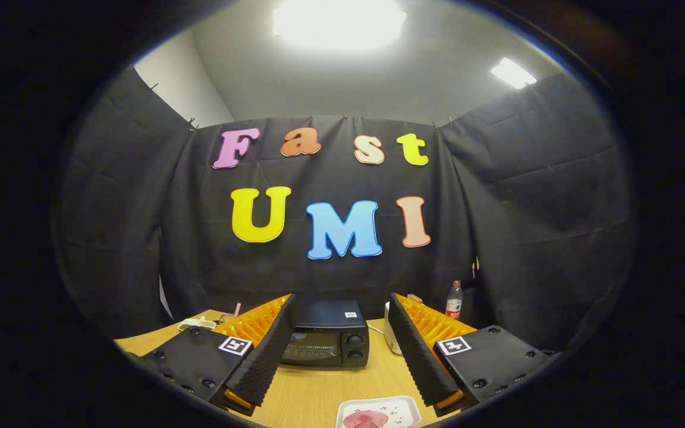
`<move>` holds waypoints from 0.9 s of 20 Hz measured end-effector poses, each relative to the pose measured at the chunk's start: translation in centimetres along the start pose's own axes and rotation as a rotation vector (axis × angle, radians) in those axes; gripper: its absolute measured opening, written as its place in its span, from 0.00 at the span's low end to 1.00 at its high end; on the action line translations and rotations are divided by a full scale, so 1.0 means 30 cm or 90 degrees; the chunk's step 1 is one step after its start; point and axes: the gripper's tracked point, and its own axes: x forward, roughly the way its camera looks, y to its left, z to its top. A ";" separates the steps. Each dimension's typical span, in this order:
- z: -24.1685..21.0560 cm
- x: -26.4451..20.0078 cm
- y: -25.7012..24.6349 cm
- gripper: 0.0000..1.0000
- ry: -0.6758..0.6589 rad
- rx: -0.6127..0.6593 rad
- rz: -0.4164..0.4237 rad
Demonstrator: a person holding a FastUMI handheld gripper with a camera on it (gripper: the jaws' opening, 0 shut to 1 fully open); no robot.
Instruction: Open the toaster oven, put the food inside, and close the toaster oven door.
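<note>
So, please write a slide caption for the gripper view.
Open gripper faces the closed toaster oven across the table; pink food on a tray lies between its fingers.

bare table (319,386) before toaster oven (326,340), jaws apart

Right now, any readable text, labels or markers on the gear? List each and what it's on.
None can be quoted.
Toaster oven: small white sticker on top, too small to read.
Bottle: red label, print blurred.
Tray: faint dark marks, unreadable.
Gripper, fingers open with nothing between them: square black-and-white coded tags on each side, patterns rather than words.
</note>
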 end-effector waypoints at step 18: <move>-0.267 0.473 0.340 0.97 0.083 0.032 0.093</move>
